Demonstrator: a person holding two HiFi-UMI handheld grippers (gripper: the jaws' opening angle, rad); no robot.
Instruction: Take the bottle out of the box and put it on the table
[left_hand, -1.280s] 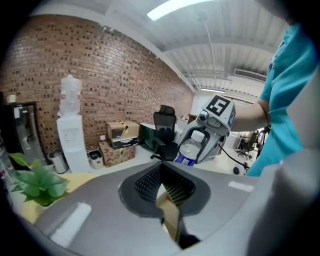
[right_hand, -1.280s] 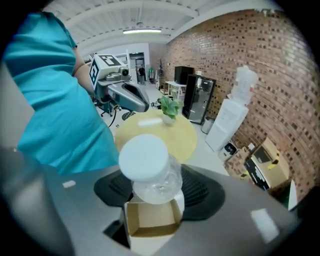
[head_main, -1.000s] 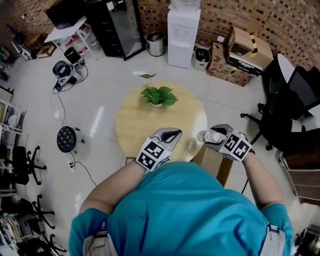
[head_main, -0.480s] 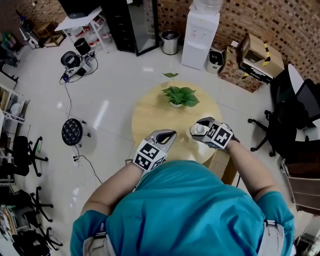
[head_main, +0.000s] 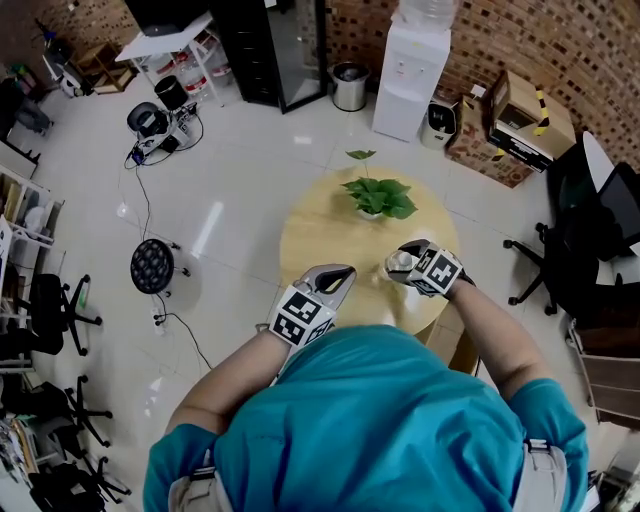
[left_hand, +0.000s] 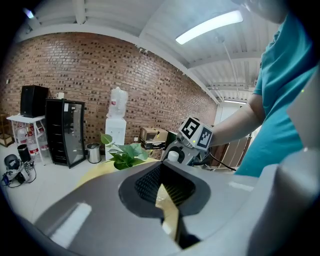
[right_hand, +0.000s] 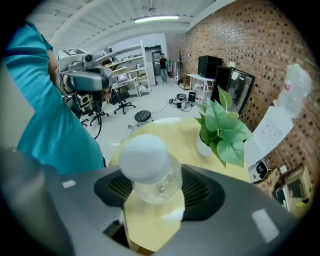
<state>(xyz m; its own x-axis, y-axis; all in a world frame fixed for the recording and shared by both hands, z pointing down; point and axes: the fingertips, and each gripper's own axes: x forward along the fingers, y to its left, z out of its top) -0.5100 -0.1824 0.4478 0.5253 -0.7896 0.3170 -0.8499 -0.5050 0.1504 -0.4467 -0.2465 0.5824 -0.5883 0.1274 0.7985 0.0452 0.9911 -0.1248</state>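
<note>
A clear plastic bottle (right_hand: 150, 172) with a white cap stands upright between the pads of my right gripper (right_hand: 152, 185), which is shut on it. In the head view that gripper (head_main: 405, 266) holds the bottle (head_main: 399, 262) over the right part of the round wooden table (head_main: 320, 240). A cardboard box (head_main: 446, 336) shows beside the table, below my right forearm. My left gripper (head_main: 338, 278) hovers at the table's near edge with nothing in it. In its own view the left gripper (left_hand: 161, 172) has its tips meeting, and the bottle's cap (left_hand: 172, 156) shows ahead.
A potted green plant (head_main: 380, 197) stands at the far side of the table. On the floor around are a water dispenser (head_main: 412, 65), stacked cartons (head_main: 510, 115), black office chairs (head_main: 585, 235) at the right and a round black fan (head_main: 152, 266) with cables at the left.
My right gripper has carried the bottle left and down, from beside the table over the box to above the tabletop. The left gripper has stayed at the table's near edge.
</note>
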